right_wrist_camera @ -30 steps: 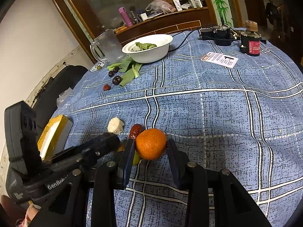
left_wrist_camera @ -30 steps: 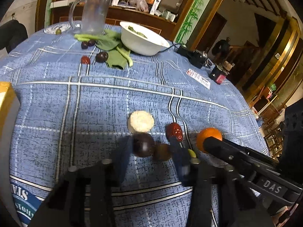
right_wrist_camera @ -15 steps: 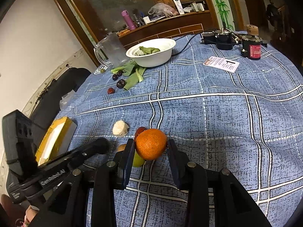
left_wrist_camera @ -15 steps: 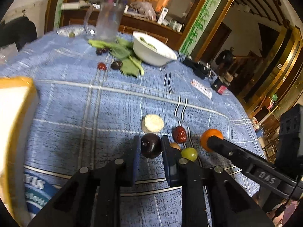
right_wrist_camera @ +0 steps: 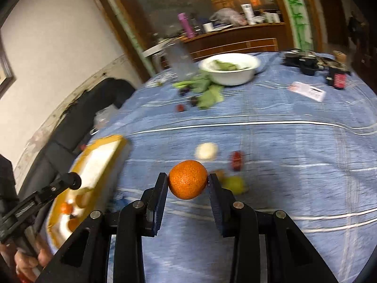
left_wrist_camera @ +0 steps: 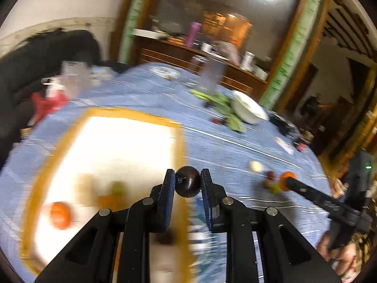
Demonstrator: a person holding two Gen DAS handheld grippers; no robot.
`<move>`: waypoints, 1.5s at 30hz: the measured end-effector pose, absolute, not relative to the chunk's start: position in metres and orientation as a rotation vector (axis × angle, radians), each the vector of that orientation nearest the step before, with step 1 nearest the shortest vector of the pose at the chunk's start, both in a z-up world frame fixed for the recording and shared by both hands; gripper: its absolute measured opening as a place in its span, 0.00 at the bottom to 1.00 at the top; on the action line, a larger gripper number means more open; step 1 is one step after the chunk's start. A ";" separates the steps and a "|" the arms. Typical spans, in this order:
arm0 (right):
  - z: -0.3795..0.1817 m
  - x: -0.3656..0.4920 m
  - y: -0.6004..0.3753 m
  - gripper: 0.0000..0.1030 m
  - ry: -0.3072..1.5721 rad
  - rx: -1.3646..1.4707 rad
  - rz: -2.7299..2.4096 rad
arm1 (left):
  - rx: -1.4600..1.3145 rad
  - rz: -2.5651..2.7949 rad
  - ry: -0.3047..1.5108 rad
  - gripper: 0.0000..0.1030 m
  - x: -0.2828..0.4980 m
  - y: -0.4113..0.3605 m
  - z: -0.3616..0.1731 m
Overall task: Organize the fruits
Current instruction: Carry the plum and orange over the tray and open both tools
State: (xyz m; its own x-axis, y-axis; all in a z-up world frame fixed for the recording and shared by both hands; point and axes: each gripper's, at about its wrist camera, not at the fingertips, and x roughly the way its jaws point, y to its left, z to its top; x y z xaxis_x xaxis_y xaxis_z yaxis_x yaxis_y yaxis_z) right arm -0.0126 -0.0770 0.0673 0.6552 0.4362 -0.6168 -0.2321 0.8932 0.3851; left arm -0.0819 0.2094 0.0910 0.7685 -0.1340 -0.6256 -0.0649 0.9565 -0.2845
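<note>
My left gripper [left_wrist_camera: 187, 184] is shut on a dark plum [left_wrist_camera: 187, 181] and holds it in the air at the right edge of a yellow-rimmed white tray [left_wrist_camera: 132, 118]. The tray holds an orange fruit [left_wrist_camera: 60, 214], a green one [left_wrist_camera: 117, 187] and others, all blurred. My right gripper [right_wrist_camera: 187, 184] is shut on an orange mandarin [right_wrist_camera: 187, 179], lifted above the blue tablecloth. Below it lie a red date [right_wrist_camera: 236, 160], a green fruit [right_wrist_camera: 234, 184] and a pale round piece [right_wrist_camera: 206, 151]. The tray also shows in the right wrist view [right_wrist_camera: 103, 146].
A white bowl [right_wrist_camera: 229, 70] with greens, loose leaves [right_wrist_camera: 207, 94], dark fruits [right_wrist_camera: 186, 103] and a glass pitcher [right_wrist_camera: 180, 59] stand at the table's far side. Black devices [right_wrist_camera: 306, 61] and a card [right_wrist_camera: 308, 90] lie far right. A dark chair [right_wrist_camera: 94, 101] stands left.
My left gripper lifted the plum and swung left to the tray. My right gripper rose with the mandarin and turned slightly left. Both views are motion-blurred.
</note>
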 end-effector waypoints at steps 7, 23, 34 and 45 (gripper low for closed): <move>0.085 -0.031 0.010 0.37 0.778 0.194 0.534 | -0.306 0.116 0.702 0.21 -0.103 0.270 0.079; 0.058 -0.080 0.156 0.37 0.831 -0.104 0.709 | -0.373 0.178 0.746 0.22 -0.119 0.311 0.063; 0.053 -0.100 0.173 0.38 0.793 -0.197 0.713 | -0.355 0.207 0.696 0.59 -0.131 0.307 0.081; 0.061 -0.111 0.172 0.47 0.779 -0.169 0.765 | -0.329 0.205 0.667 0.68 -0.139 0.297 0.098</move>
State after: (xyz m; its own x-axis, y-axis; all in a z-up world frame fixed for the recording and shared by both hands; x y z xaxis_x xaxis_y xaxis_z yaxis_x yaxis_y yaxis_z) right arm -0.1106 0.1716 0.0607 0.4621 0.5589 -0.6885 -0.6777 0.7233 0.1324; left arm -0.1387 0.2973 0.0981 0.7681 0.0809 -0.6352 -0.2895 0.9287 -0.2318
